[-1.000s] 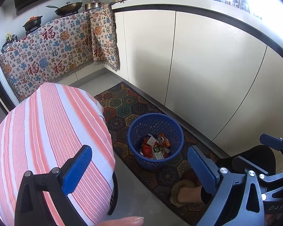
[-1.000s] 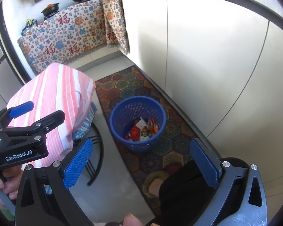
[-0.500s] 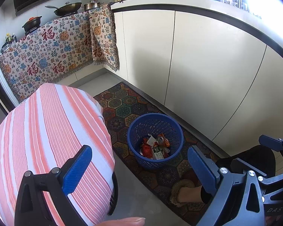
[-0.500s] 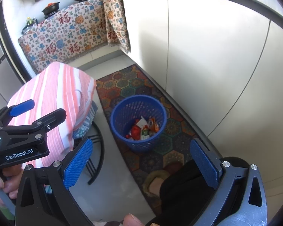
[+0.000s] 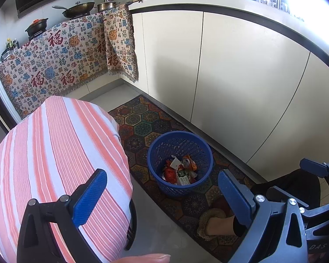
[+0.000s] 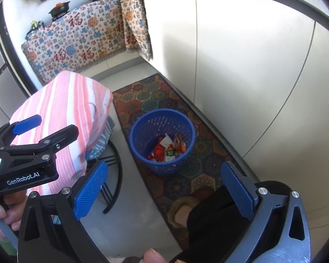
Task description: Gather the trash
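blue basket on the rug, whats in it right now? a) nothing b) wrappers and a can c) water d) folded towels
b: the blue basket holds crumpled wrappers and a drink can, seen from both wrist views.

both wrist views high, angled down, sharing blue bin.

1. One blue basket holding trash.
2. Two grippers: left gripper, right gripper.
3. One patterned rug.
4. One striped cloth.
5. Three cooking pots.
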The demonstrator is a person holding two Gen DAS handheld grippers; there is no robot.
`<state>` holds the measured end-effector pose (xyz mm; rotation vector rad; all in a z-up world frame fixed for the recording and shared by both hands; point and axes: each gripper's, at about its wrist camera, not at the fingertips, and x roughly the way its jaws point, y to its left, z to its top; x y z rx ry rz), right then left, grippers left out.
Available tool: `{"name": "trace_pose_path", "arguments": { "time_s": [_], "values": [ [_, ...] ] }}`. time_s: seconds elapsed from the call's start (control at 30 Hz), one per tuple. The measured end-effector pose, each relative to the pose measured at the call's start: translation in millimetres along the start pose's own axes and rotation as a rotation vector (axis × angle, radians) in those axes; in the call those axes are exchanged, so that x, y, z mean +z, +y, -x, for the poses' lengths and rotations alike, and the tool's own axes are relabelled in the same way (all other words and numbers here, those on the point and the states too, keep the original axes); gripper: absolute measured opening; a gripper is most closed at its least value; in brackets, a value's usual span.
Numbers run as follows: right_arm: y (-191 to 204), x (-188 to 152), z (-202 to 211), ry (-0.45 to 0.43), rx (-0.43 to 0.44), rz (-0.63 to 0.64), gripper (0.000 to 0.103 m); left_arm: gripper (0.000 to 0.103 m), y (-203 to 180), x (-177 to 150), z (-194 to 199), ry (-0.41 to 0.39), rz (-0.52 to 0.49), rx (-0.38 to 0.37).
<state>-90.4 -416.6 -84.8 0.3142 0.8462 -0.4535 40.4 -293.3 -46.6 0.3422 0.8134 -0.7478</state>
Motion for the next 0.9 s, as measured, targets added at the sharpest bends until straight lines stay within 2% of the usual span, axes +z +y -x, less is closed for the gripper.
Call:
{"name": "trace_pose_path", "arguments": {
  "time_s": [0.67, 0.9],
  "values": [
    [-6.7, -0.8, -6.6, 0.022, 0.0, -0.025, 0.103, 0.103, -2.5, -4.2, -5.5, 0.006, -0.016, -0.012],
    [-5.2, 0.6, -9.2, 0.034, -0.006, -0.022, 0.103, 0.103, 6.6, -7.0, -4.2, 0.0, 0.013, -0.017]
  ]
}}
